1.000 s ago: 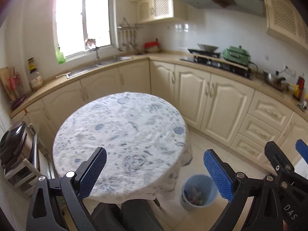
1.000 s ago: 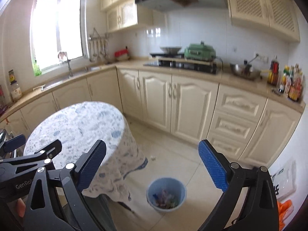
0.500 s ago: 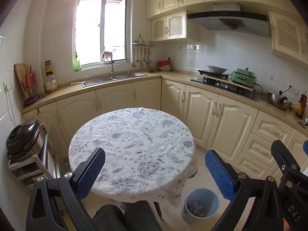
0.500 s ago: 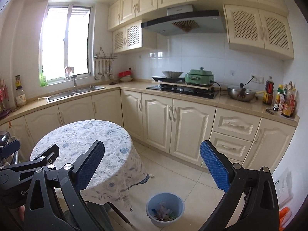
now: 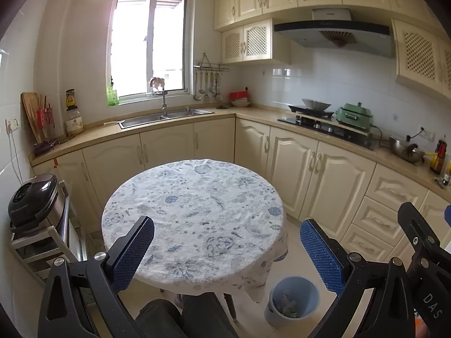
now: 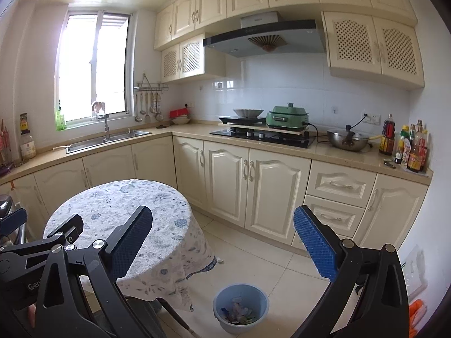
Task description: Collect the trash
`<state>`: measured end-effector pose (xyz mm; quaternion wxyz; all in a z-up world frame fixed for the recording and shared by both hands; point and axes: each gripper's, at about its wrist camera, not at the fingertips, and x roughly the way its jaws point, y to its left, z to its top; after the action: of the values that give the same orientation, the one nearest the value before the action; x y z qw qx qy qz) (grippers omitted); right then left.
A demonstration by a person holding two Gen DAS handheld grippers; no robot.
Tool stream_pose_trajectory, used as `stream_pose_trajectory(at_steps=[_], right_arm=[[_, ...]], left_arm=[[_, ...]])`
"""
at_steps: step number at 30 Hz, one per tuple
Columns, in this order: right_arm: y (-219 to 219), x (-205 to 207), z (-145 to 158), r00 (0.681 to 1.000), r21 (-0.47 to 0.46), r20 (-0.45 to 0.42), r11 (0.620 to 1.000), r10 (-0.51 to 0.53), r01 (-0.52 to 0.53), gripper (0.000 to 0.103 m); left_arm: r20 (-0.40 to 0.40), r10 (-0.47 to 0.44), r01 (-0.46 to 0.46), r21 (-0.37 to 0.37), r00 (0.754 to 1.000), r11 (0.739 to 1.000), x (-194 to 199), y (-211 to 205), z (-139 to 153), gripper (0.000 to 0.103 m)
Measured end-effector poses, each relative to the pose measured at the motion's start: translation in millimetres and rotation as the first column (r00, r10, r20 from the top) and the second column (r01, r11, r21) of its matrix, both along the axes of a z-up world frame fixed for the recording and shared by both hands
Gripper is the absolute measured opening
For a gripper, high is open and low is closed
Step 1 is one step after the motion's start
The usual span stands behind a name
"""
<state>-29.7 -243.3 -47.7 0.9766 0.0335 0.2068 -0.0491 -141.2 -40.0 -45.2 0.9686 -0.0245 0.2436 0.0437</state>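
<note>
Kitchen ceiling now in view: both grippers have tilted up, jaws apart, empty.

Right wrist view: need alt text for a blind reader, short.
The open right gripper holds nothing, pointing across a cream-cabinet kitchen toward a blue trash bin on the tiled floor, with scraps already inside. A round table under a blue floral cloth stands left of the bin, with the left gripper at the frame's left edge. A small white scrap lies on the floor by the cloth's hem.

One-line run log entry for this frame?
left gripper: open, empty | right gripper: open, empty | blue trash bin: floor beside table, holds scraps | round table: cloth bare
</note>
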Motion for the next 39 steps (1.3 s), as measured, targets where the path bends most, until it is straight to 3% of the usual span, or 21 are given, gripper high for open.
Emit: stream_pose_trajectory(at_steps=[31, 39], right_arm=[[13.0, -19.0, -3.3, 1.0, 0.014, -0.007, 1.0, -0.008, 0.009, 0.102], [17.1, -17.4, -3.9, 1.0, 0.013, -0.012, 1.0, -0.006, 0.006, 0.102]], left_arm=[[0.036, 0.028, -0.029, 0.023, 0.999, 0.999, -13.8, -2.4, -14.0, 0.102], [0.014, 0.029, -0.029, 0.01, 0.999, 1.0, -9.8, -0.1, -17.4, 0.102]])
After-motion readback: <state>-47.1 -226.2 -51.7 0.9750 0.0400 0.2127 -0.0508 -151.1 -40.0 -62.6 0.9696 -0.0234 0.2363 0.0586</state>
